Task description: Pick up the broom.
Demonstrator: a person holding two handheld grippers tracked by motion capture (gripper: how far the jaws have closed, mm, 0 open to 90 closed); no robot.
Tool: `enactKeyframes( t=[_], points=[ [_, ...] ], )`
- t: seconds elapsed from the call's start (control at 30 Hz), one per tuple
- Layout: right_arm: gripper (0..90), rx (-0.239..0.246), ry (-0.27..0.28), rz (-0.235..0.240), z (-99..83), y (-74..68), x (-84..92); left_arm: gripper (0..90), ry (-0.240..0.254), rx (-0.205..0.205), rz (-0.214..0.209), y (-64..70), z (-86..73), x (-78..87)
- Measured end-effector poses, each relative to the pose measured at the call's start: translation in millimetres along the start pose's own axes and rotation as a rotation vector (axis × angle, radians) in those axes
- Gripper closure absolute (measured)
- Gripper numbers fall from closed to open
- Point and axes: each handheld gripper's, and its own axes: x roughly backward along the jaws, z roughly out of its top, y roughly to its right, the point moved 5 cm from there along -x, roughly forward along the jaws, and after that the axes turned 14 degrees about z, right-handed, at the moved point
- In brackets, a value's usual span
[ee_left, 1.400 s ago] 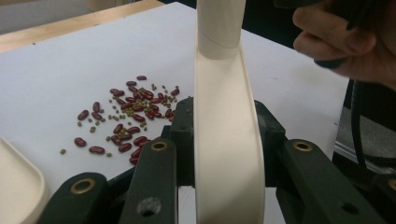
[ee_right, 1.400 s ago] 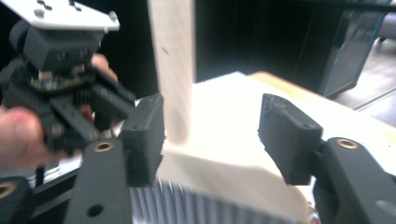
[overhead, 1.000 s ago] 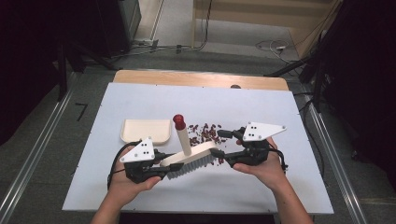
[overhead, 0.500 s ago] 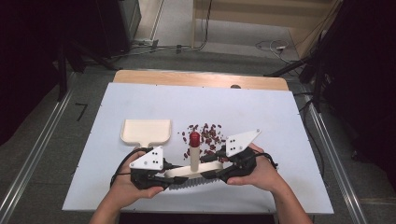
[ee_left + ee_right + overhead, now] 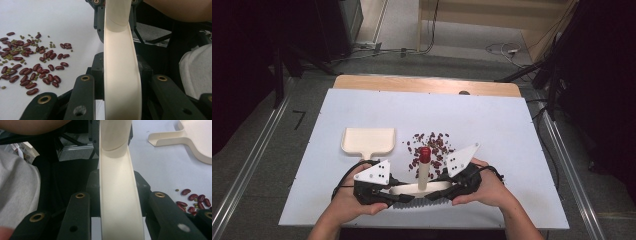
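A cream brush with black bristles lies level along the table's front edge. Its handle stands up and ends in a red tip. My left gripper is shut on the brush head's left end, whose cream back runs between the jaws in the left gripper view. My right gripper has just been closing and now presses on the right end, the cream back lying between its jaws. Red beans and small green ones lie scattered just behind the brush.
A cream dustpan lies flat to the left of the beans, handle toward me; it also appears as the dustpan in the right gripper view. The white table top has a wooden strip along its far edge.
Both hands have come toward the front edge and the brush has swung from slanted to level. The right gripper moved in from the right and closed on the brush's free end.
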Motion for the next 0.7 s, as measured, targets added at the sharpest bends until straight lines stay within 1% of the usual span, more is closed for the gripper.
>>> enactKeyframes(
  t=[0.03,0.07,0.1,0.13,0.17,0.2,0.23,0.27,0.3,0.33,0.37,0.4,0.43,0.5,0.53,0.63,0.7],
  points=[
    [65.7,0.001,-0.002,0.000,0.1,-0.2,-0.2,68.3,0.000,0.008,-0.006,-0.2,-0.5,0.0],
    [65.8,-0.003,-0.006,0.001,0.3,-0.5,-0.4,68.3,0.000,0.004,-0.007,-1.1,-1.3,0.1],
    [65.9,0.002,-0.009,-0.010,0.7,-0.8,-1.2,68.2,0.005,-0.008,0.001,-2.2,-2.1,0.5],
    [65.9,0.019,-0.010,-0.026,1.6,-0.3,-2.0,68.1,0.015,-0.014,0.009,-3.5,-2.7,0.9],
    [65.9,0.013,-0.011,-0.038,2.2,-0.4,-2.1,67.6,0.030,-0.004,0.014,-5.0,-2.7,1.3],
    [66.0,-0.004,-0.001,-0.044,3.7,-0.3,-1.9,66.1,0.051,0.005,0.025,-6.9,-2.2,2.2],
    [66.0,-0.032,0.008,-0.047,4.9,-0.3,-0.8,64.4,0.070,0.012,0.037,-8.4,-1.6,2.8],
    [66.1,-0.051,0.021,-0.052,6.2,-0.6,0.2,63.0,0.076,0.013,0.054,-9.7,-1.4,3.8],
    [66.1,-0.050,0.025,-0.062,6.9,-0.2,0.6,61.0,0.078,0.015,0.081,-11.3,-1.5,5.0],
    [66.1,-0.049,0.020,-0.078,6.6,0.3,1.5,57.6,0.086,0.032,0.113,-13.5,-1.7,6.6],
    [66.1,-0.061,0.018,-0.095,5.8,0.4,2.5,50.2,0.094,0.048,0.141,-17.3,-2.3,8.9],
    [66.1,-0.060,0.019,-0.096,4.8,1.4,3.8,45.4,0.111,0.075,0.156,-20.7,-2.7,12.0],
    [66.1,-0.067,0.022,-0.104,4.0,1.8,5.6,42.6,0.135,0.101,0.168,-24.5,-3.1,15.7],
    [66.1,-0.079,0.050,-0.117,3.2,4.5,10.2,35.9,0.184,0.151,0.205,-31.5,-4.0,23.2],
    [66.1,-0.081,0.059,-0.124,2.8,5.3,12.6,31.5,0.198,0.169,0.226,-34.8,-5.1,26.5],
    [66.1,-0.080,0.085,-0.169,2.3,7.9,20.4,19.5,0.227,0.223,0.281,-43.4,-9.1,34.8],
    [66.1,-0.090,0.104,-0.215,1.4,9.8,26.4,13.6,0.245,0.256,0.305,-48.6,-11.8,39.8]
  ],
)
